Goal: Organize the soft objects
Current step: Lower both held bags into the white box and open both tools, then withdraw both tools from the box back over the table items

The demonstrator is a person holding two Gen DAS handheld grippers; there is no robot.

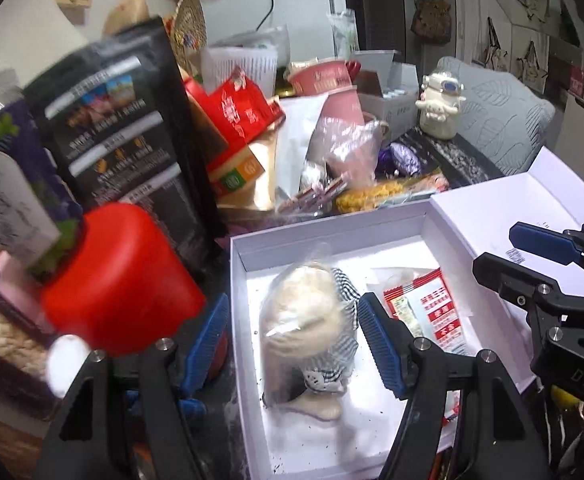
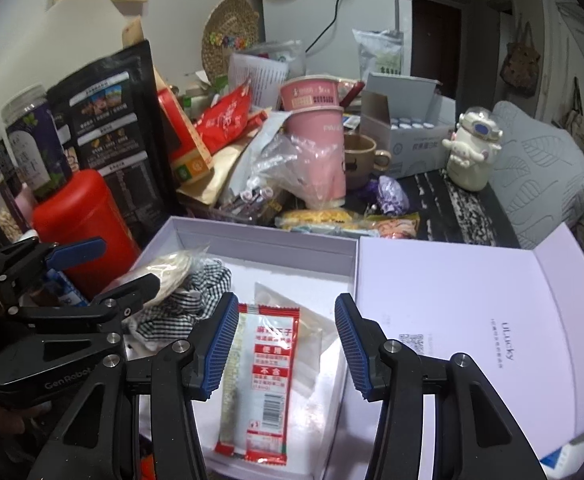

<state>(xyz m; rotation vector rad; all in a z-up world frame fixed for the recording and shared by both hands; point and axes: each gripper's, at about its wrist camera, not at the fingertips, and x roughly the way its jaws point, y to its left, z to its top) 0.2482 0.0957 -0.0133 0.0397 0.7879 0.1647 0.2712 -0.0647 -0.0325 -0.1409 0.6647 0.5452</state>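
- A rigid white cardboard box with straight walls is seen with its hinged lid laid flat.
- A cream plush toy in gingham cloth, wrapped in crinkled clear film, is laid inside; beside it a glossy red-edged sachet lies flat.
- The left gripper is held apart around the plush, ribbed blue pads clear of it.
- The right gripper is spread either side of the sachet, not touching.
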